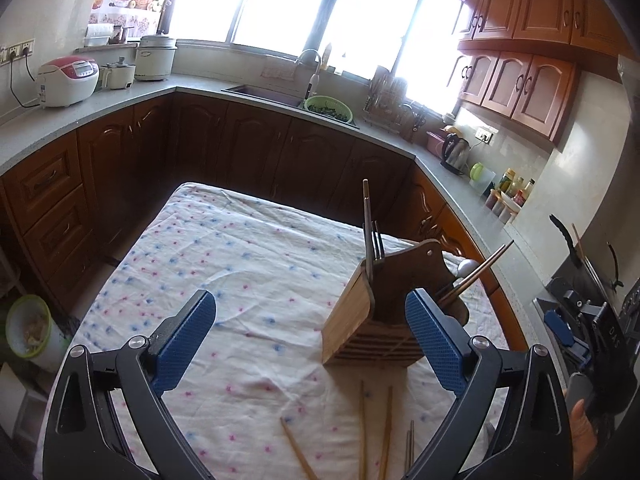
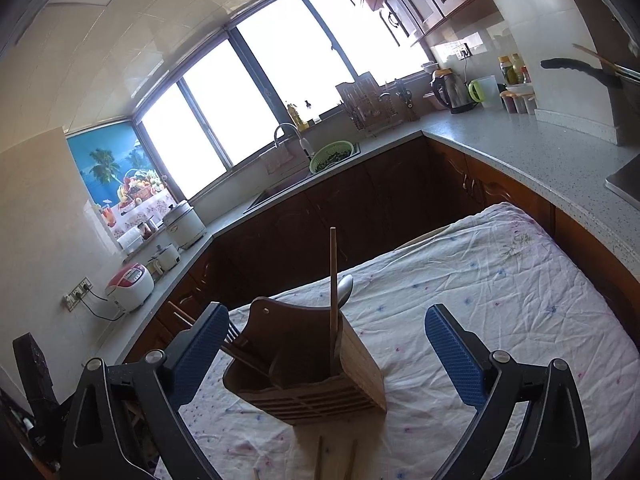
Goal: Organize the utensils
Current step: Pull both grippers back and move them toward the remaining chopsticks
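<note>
A wooden utensil holder [image 1: 374,320] stands on the cloth-covered table [image 1: 224,264]; it also shows in the right wrist view [image 2: 316,376]. It holds a fork [image 1: 377,246], upright chopsticks [image 1: 366,216], a leaning chopstick [image 1: 476,272] and a spoon [image 2: 345,288]. Loose wooden chopsticks [image 1: 374,432] lie on the cloth in front of the holder, also low in the right wrist view [image 2: 334,460]. My left gripper [image 1: 310,336] is open and empty above the table, just left of the holder. My right gripper [image 2: 324,348] is open and empty, its jaws either side of the holder.
Kitchen counters wrap around the table, with a sink [image 1: 264,94], green colander [image 1: 329,108], rice cooker [image 1: 68,80], kettle [image 1: 456,152] and bottles [image 1: 516,190]. A metal fork [image 1: 410,452] lies by the loose chopsticks. The right gripper shows at the left view's edge [image 1: 580,332].
</note>
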`<state>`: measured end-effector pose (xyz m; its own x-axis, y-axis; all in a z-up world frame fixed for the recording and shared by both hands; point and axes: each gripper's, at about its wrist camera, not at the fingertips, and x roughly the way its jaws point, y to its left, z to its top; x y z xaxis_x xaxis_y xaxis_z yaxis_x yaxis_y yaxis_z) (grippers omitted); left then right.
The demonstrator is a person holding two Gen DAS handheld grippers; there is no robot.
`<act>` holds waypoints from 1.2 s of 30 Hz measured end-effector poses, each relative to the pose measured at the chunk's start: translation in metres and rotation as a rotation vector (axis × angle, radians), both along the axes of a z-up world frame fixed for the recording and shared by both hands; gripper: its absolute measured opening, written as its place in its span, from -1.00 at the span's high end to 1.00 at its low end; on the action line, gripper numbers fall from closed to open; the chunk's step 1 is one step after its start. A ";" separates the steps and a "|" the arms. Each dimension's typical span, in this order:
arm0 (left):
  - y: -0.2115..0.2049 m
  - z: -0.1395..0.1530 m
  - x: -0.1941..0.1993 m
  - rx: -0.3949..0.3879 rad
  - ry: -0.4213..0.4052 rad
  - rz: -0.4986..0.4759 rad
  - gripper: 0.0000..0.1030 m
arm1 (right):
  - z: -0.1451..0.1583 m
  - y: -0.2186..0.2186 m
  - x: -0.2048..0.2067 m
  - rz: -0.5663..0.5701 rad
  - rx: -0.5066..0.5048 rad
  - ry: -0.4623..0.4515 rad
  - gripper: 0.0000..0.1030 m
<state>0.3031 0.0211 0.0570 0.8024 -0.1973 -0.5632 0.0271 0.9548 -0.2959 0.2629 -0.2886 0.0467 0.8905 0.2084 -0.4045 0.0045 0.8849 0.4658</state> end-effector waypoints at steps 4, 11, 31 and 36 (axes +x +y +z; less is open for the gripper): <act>0.009 -0.005 -0.023 0.003 0.010 0.005 -0.90 | 0.001 0.009 -0.023 0.023 -0.027 0.000 -0.94; 0.016 -0.019 -0.054 0.027 0.077 -0.012 -0.90 | -0.010 0.018 -0.057 0.058 -0.049 0.051 -0.94; 0.010 -0.058 -0.109 0.064 0.208 -0.076 -0.90 | -0.041 0.023 -0.131 0.067 -0.083 0.126 -0.94; 0.005 -0.060 -0.111 0.078 0.218 -0.093 -0.90 | -0.049 0.026 -0.134 0.076 -0.094 0.150 -0.94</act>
